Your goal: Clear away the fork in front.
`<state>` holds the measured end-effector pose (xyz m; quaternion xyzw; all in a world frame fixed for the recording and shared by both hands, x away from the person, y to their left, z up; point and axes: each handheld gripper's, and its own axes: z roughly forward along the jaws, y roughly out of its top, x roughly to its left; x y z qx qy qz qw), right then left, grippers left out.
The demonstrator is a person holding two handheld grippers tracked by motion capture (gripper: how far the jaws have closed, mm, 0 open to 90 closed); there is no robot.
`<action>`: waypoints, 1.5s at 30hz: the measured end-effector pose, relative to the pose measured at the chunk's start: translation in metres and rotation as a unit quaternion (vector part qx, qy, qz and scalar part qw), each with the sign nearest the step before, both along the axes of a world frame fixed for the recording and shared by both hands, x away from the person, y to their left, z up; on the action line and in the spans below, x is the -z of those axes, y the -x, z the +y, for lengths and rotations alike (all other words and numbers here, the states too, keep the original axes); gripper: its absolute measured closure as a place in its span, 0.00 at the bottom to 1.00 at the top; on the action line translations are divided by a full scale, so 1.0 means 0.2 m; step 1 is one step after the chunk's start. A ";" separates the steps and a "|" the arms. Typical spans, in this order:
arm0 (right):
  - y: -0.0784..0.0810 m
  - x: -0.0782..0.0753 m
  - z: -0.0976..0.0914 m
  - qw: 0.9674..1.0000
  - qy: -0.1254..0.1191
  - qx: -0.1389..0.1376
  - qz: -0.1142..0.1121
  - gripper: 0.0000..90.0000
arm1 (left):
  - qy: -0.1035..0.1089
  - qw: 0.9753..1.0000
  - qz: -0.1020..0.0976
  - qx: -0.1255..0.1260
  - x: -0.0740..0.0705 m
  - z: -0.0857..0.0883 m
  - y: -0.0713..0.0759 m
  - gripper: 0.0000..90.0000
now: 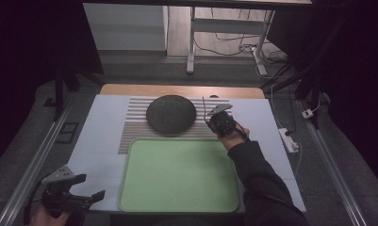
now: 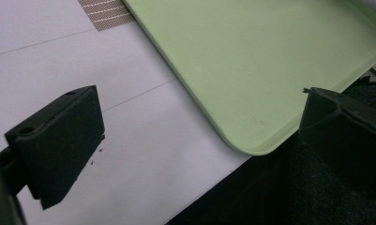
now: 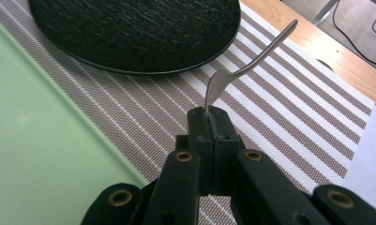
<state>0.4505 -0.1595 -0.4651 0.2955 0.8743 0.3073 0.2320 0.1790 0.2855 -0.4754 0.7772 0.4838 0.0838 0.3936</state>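
My right gripper is shut on the flat end of a thin metal utensil, whose handle curves up and away over the striped placemat. In the high view this gripper hovers just right of the dark round plate, with the utensil standing up from it. The plate rests on the placemat, behind the green tray. My left gripper stands open at the table's front left corner, nothing between its pads, beside the tray's near corner.
The white table cover lies under the placemat and the tray, with a wooden table edge at the back. A power strip and cables lie off the table's right side. A desk frame stands farther back.
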 end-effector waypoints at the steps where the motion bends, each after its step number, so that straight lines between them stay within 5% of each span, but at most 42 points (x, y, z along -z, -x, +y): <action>1: 0.01 -0.01 -0.01 1.000 -0.004 -0.003 0.001 1.00 | 0.001 1.000 0.000 0.000 0.00 0.00 0.00 0.01; 19: 0.22 -0.10 -0.12 0.995 -0.081 -0.038 0.035 1.00 | 0.014 1.000 -0.004 0.020 0.00 -0.01 0.00 0.00; 27: 0.34 -0.12 -0.14 0.993 -0.097 -0.055 0.036 1.00 | 0.037 0.999 -0.011 0.033 -0.01 0.01 -0.01 0.00; 45: 0.61 -0.12 -0.25 0.987 -0.121 -0.089 0.062 1.00 | 0.033 0.997 -0.039 0.056 -0.02 -0.05 -0.03 0.00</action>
